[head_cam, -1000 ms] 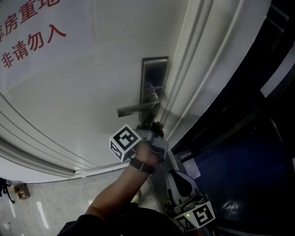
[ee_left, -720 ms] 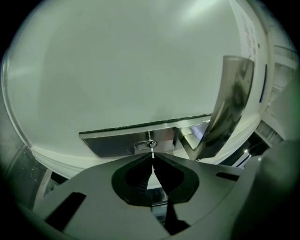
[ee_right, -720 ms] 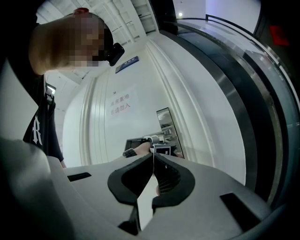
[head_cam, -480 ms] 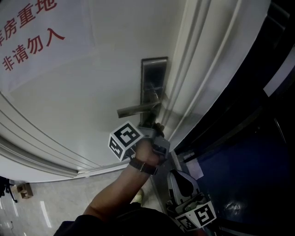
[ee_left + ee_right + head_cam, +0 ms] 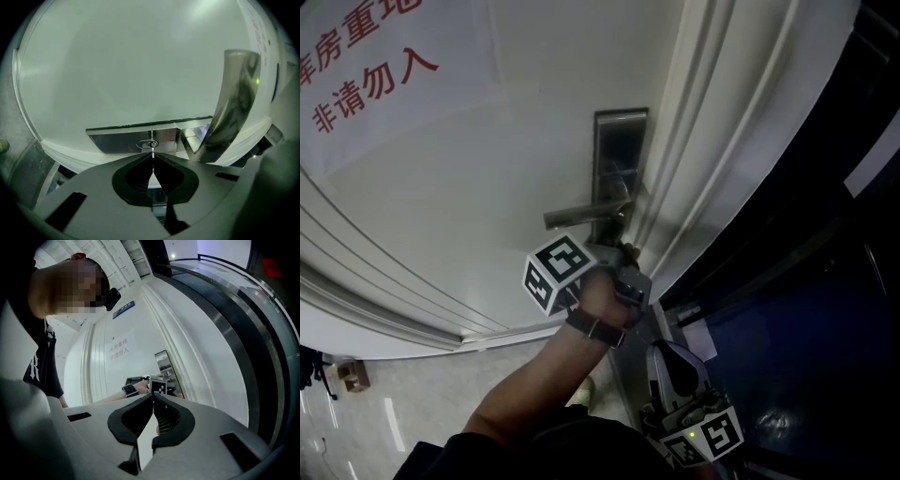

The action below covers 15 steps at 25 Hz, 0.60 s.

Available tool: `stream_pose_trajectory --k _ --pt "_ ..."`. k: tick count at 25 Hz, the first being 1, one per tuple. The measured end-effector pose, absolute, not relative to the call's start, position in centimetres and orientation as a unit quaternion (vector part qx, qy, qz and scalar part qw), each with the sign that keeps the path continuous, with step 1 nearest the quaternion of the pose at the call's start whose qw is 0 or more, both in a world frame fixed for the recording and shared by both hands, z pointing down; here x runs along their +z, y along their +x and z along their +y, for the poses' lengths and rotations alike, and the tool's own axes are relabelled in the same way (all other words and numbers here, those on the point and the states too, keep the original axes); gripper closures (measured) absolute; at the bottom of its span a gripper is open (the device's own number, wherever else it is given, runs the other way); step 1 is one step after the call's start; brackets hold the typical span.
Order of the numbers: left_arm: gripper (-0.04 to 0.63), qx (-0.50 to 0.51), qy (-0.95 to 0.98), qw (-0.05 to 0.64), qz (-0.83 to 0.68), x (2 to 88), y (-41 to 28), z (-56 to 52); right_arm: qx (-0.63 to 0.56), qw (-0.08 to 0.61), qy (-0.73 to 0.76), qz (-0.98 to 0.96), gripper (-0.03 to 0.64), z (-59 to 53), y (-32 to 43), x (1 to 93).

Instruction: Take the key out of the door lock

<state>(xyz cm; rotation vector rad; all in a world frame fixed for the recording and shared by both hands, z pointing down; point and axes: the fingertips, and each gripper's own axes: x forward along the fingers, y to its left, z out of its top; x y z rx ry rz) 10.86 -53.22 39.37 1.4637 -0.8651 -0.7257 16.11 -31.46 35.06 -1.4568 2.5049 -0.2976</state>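
Note:
A steel lock plate [image 5: 619, 159] with a lever handle [image 5: 586, 216] is fixed to the white door [image 5: 478, 187]. My left gripper [image 5: 622, 251] sits just under the handle, shut on the key. In the left gripper view the thin key [image 5: 153, 151] runs from the closed jaws of my left gripper [image 5: 153, 157] straight into the keyhole [image 5: 147, 144] of the lock plate [image 5: 122, 140], and the handle [image 5: 234, 98] curves up on the right. My right gripper [image 5: 667, 361] hangs low by the door frame, shut and empty; its own view shows my right gripper [image 5: 153, 397] with the lock plate [image 5: 165, 363] far off.
A paper sign with red characters [image 5: 366, 56] hangs on the door at the upper left. The white door frame [image 5: 712, 141] runs diagonally beside the lock, with dark glass [image 5: 806, 309] to the right. Pale tiled floor [image 5: 384, 422] and a small box [image 5: 347, 375] show at the lower left.
The head view has shifted a little. My left gripper stays at the lock with its jaws shut on the key. My right gripper has barely moved.

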Motion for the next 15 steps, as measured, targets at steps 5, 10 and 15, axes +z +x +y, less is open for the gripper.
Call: stream_pose_trajectory --k 5,10,15 --pt "0.589 -0.328 0.626 0.597 -0.379 39.28 10.78 -53.14 -0.104 0.121 -0.495 0.854 0.601 -31.33 16.23 35.03" --pt "0.589 -0.303 0.654 0.57 -0.394 39.22 10.73 -53.08 -0.109 0.125 -0.493 0.854 0.601 -31.51 16.37 35.17" --pt "0.589 -0.317 0.641 0.587 -0.379 39.24 10.85 -53.06 -0.111 0.131 -0.489 0.855 0.601 -31.71 16.21 35.18"
